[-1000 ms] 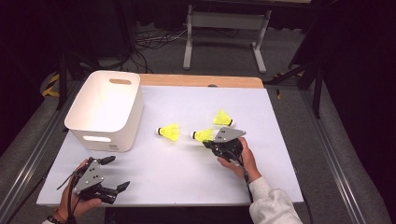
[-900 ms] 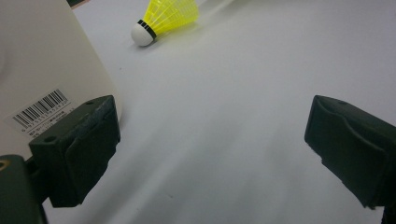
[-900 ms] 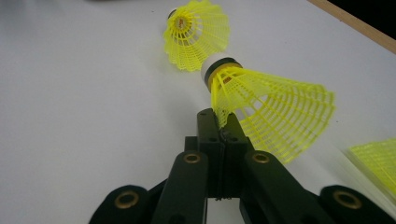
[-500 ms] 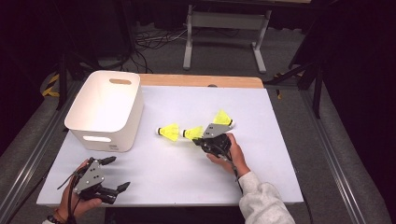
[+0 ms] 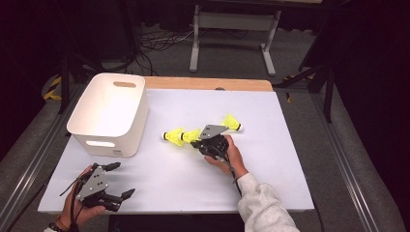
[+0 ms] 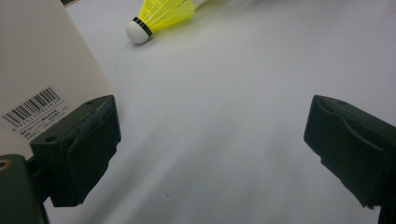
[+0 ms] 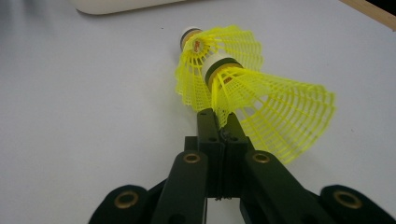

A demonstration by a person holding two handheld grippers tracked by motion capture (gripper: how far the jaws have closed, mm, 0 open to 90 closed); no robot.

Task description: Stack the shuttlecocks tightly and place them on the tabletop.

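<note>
High view: your right hand-held gripper (image 5: 197, 141) sits mid-worktop, a bit toward the near edge, w/ its jaws pressed together on the skirt rim of a yellow shuttlecock (image 5: 191, 136). Held shuttle's cork points left, toward the white bin (image 5: 96, 137). A second shuttlecock (image 5: 172, 137) lies right beside it on the worktop (image 5: 290, 159), cork end toward the bin, the two skirts overlapping or touching from this angle; can't tell which. A third shuttlecock (image 5: 231, 122) lies just behind your right hand (image 5: 231, 154), nearer the far right of the worktop, apart from the other two.

Right gripper view: jaws clamped flat, no gap, pinching the mesh edge of the held shuttlecock (image 7: 261, 105). Its cork w/ the dark band points away from you and sits right up against the skirt of the second shuttlecock (image 7: 205, 60) ahead. Bin edge at the top of frame.

Your left hand-held gripper (image 5: 121, 181) is down at the near left corner of the worktop, jaws spread wide, nothing between them. Left gripper view: both black pads (image 6: 79, 149) far apart over bare worktop, bin wall w/ its barcode label (image 6: 35, 109) close by on the left, and the second shuttlecock (image 6: 161, 16) well ahead, white cork tip toward the bin.

Bin stands at the left edge, handle slot on its near wall.
</note>
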